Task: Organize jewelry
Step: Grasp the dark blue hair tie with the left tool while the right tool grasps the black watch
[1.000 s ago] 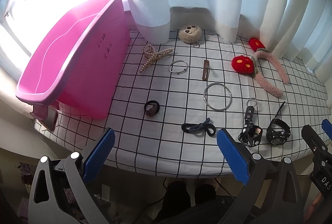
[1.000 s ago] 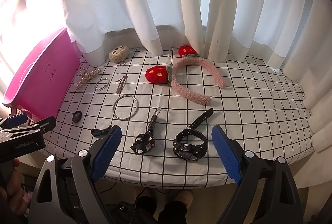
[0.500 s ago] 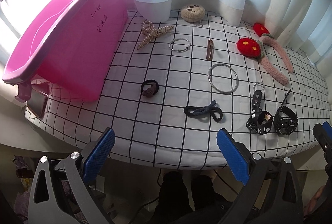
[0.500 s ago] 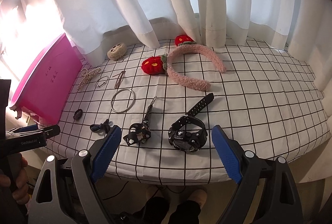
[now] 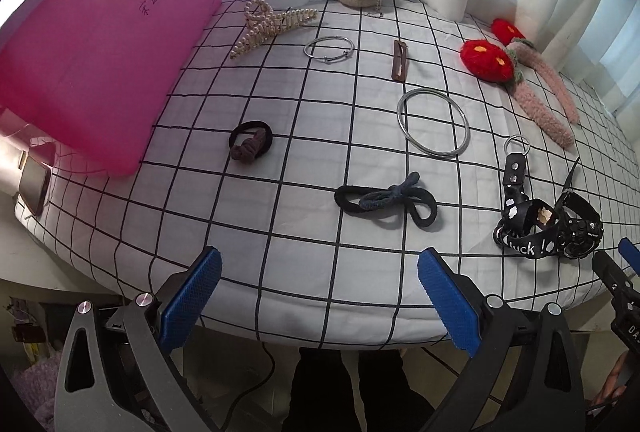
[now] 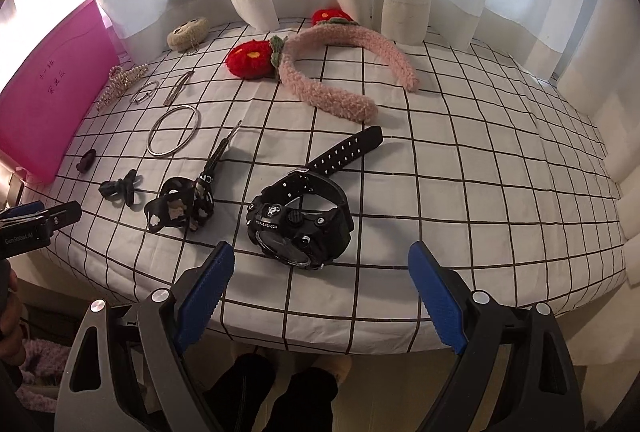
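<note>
The right gripper (image 6: 316, 296) has its blue-padded jaws spread wide and empty at the near edge of the table. Just beyond it lies the chunky black digital wristwatch (image 6: 302, 222), on the checked white cloth (image 6: 460, 168); its strap runs away to the upper right. The left gripper (image 5: 320, 296), also spread and empty, faces the knotted black hair tie (image 5: 386, 201), so the right hand is nearer to the watch. The pink plastic bin (image 5: 100, 52) stands far left.
</note>
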Tool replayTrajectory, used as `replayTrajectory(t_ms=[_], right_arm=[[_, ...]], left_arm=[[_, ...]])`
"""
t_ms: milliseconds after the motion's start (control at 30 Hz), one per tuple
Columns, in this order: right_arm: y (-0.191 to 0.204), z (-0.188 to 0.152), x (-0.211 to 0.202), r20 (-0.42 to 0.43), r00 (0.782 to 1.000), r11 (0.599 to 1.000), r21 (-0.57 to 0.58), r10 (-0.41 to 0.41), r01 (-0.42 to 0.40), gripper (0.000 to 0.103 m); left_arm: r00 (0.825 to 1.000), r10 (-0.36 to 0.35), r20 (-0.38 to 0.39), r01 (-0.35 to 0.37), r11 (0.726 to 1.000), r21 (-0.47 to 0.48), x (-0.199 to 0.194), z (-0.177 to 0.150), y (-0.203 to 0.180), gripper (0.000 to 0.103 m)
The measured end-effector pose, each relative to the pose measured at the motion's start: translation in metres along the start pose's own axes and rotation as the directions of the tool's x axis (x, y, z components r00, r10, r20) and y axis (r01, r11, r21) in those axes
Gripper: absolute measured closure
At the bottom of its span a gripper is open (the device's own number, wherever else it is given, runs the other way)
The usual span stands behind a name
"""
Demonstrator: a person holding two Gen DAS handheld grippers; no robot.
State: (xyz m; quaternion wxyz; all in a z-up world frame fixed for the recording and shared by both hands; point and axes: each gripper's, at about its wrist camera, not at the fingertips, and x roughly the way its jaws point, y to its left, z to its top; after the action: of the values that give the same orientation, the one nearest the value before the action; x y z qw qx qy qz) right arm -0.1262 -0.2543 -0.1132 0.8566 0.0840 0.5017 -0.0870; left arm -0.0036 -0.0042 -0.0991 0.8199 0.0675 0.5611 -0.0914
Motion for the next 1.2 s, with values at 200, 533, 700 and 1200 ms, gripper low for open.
replayTrajectory(t_ms=[200, 533, 700, 1200], right_arm=[[-0.002, 0.001, 0.021, -0.023, 0.999, 0.999, 0.026, 0.029, -0.028, 0.018], [0.001, 0.002, 0.043, -0.033, 0.999, 1.0, 0.026, 0.017, -0.016, 0.018], [0.001, 0.005, 0.05, -0.031, 0.999, 1.0, 0.024, 0.011, -0.01, 0.018], [0.008, 0.005, 0.065, -0.003, 0.999, 0.999, -0.022, -0.04, 0.04, 0.013]], left_arm=[[1.0, -0.018, 0.022, 0.018, 1.0, -0.001, 0.014, 0.002, -0.01, 0.006], [1.0, 0.016, 0.027, -0.016, 1.0, 0.009, 0.04, 0.013, -0.021, 0.006], [0.999, 0.012, 0.03, -0.012, 1.0, 0.004, 0.05, 0.019, -0.026, 0.006], [0.995, -0.027, 0.093, 0.027, 1.0, 0.0, 0.06, 0.017, -0.031, 0.005]])
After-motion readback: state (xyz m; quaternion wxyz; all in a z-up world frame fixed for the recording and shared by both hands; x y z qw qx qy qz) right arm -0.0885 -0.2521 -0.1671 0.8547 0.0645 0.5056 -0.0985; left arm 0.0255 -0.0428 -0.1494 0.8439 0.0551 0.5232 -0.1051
